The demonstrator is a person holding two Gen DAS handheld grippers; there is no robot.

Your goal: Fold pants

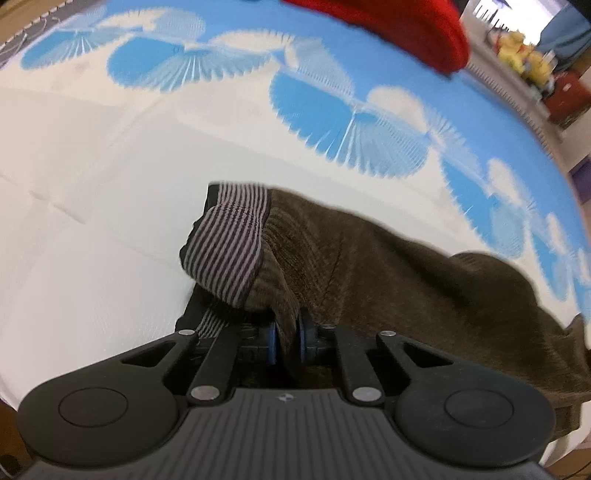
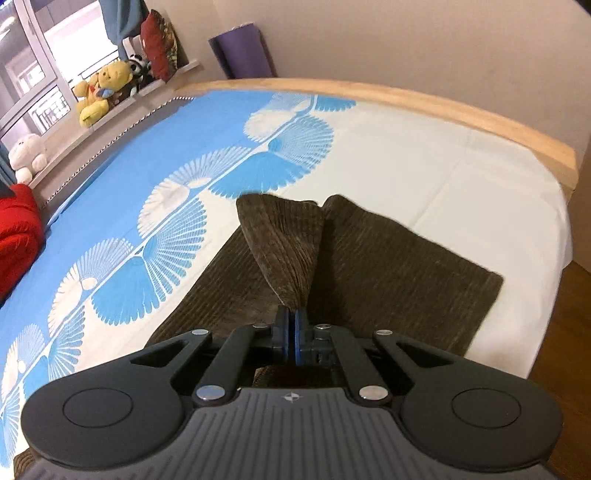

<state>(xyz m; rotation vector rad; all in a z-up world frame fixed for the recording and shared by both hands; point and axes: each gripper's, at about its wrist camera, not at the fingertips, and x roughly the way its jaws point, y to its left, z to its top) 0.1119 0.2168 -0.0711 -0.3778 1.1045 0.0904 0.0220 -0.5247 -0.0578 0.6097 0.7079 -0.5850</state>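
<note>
Brown corduroy pants [image 1: 369, 266] lie on a bed with a blue-and-white sheet [image 1: 110, 155]. My left gripper [image 1: 287, 338] is shut on the fabric beside the striped waistband lining [image 1: 225, 251], which curls up off the sheet. In the right wrist view the pants [image 2: 388, 266] stretch away toward the far leg ends. My right gripper [image 2: 291, 334] is shut on a fold of the brown cloth, which rises from the pads in a fan-shaped pleat [image 2: 284, 240].
A red cushion [image 1: 406, 26] lies at the far side of the bed, also the red cushion [image 2: 16, 229] at the left. Stuffed toys [image 2: 103, 88] sit on a window ledge. A wooden bed edge [image 2: 443, 107] and wood floor [image 2: 565, 332] border the right.
</note>
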